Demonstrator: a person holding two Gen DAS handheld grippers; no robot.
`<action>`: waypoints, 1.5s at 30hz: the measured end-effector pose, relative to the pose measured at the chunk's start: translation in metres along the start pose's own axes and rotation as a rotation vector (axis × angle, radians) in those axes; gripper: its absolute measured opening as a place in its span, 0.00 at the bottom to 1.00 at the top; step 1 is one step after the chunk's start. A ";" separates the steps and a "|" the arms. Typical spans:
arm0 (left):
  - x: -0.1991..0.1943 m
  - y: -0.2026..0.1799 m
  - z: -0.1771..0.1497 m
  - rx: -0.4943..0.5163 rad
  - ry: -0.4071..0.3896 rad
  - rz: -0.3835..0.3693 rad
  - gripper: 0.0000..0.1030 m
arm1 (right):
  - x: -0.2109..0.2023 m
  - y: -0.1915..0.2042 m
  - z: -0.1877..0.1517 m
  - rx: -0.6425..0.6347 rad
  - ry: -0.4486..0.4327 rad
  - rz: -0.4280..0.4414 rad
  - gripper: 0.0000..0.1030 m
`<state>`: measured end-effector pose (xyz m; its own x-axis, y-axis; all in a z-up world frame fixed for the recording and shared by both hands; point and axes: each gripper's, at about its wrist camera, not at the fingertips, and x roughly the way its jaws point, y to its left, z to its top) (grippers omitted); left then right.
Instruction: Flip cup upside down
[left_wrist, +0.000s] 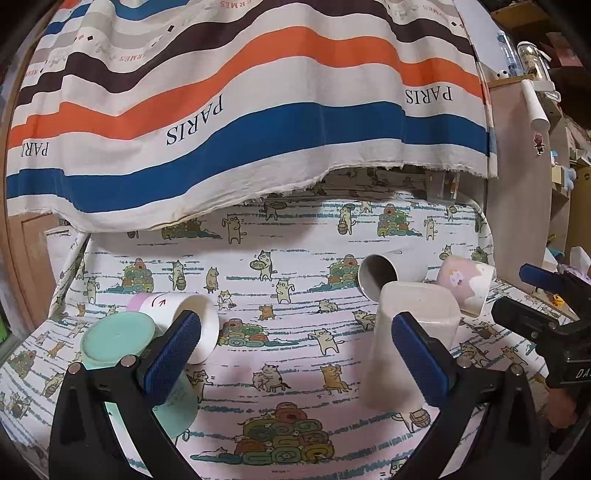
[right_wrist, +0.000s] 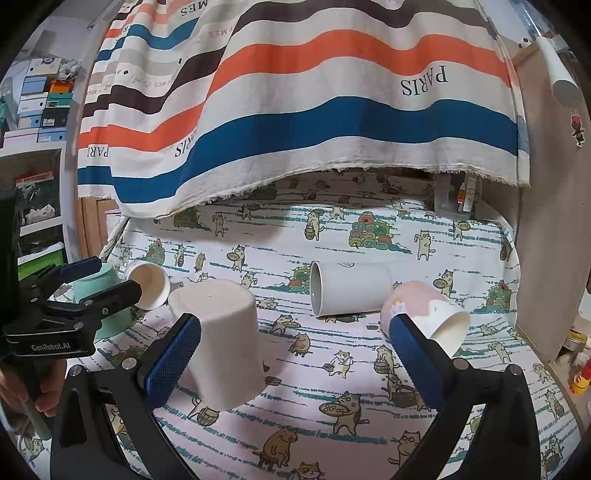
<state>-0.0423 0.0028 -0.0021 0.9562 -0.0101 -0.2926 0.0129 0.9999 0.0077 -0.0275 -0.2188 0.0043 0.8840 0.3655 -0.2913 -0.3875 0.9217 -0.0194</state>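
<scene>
Several cups stand or lie on the cat-print cloth (left_wrist: 295, 354). A beige cup (left_wrist: 410, 343) (right_wrist: 221, 339) stands upside down in the middle. A mint cup (left_wrist: 122, 354) (right_wrist: 99, 291) stands upside down at the left. A white cup with a pink band (left_wrist: 184, 317) (right_wrist: 149, 284) lies on its side behind it. A plain white cup (left_wrist: 391, 275) (right_wrist: 347, 291) and a pink-and-white cup (left_wrist: 467, 282) (right_wrist: 428, 314) lie on their sides at the right. My left gripper (left_wrist: 295, 347) is open and empty, between the mint and beige cups. My right gripper (right_wrist: 295, 350) is open and empty, between the beige and pink-and-white cups.
A striped cloth (left_wrist: 240, 110) (right_wrist: 314, 103) hangs over the back of the table. A wooden cabinet side (left_wrist: 524, 184) (right_wrist: 546, 221) stands at the right. Shelves with boxes (right_wrist: 40, 103) stand at the far left. A small clear container (right_wrist: 458, 195) stands at the back right.
</scene>
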 end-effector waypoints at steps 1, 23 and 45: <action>0.001 0.000 0.000 -0.001 0.003 -0.001 1.00 | 0.000 0.000 0.000 0.000 0.000 0.000 1.00; 0.001 0.000 0.000 0.007 0.004 -0.005 1.00 | 0.000 0.000 0.000 0.001 0.001 0.000 1.00; 0.002 -0.001 -0.001 0.013 0.007 -0.011 1.00 | 0.002 -0.001 0.000 0.002 0.006 -0.001 1.00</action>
<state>-0.0405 0.0014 -0.0034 0.9538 -0.0210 -0.2996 0.0273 0.9995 0.0168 -0.0253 -0.2195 0.0033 0.8830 0.3639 -0.2966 -0.3859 0.9224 -0.0173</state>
